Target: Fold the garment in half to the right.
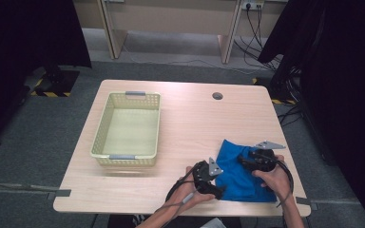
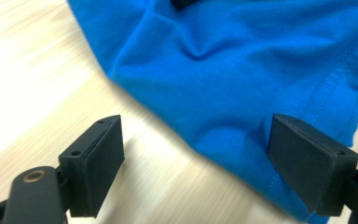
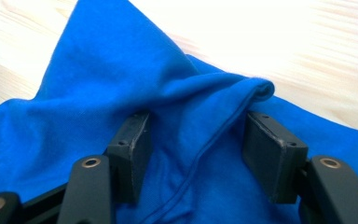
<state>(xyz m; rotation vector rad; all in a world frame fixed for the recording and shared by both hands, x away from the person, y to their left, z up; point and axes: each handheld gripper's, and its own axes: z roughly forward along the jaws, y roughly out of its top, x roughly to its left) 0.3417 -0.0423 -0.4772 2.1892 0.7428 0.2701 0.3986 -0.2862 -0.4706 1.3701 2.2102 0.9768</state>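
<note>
Ideally, the blue garment (image 1: 240,173) (crumpled at the table's (image 1: 185,123) near right corner) is pinched cleanly: the right gripper (image 3: 193,140), jaws apart around a raised fold, should be closed there, while the left gripper (image 2: 193,163), jaws apart, is brought over the hem.

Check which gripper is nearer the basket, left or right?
Left. The left gripper sits at the blue cloth's left edge, on the side toward the basket. The right gripper is over the cloth, farther right.
</note>
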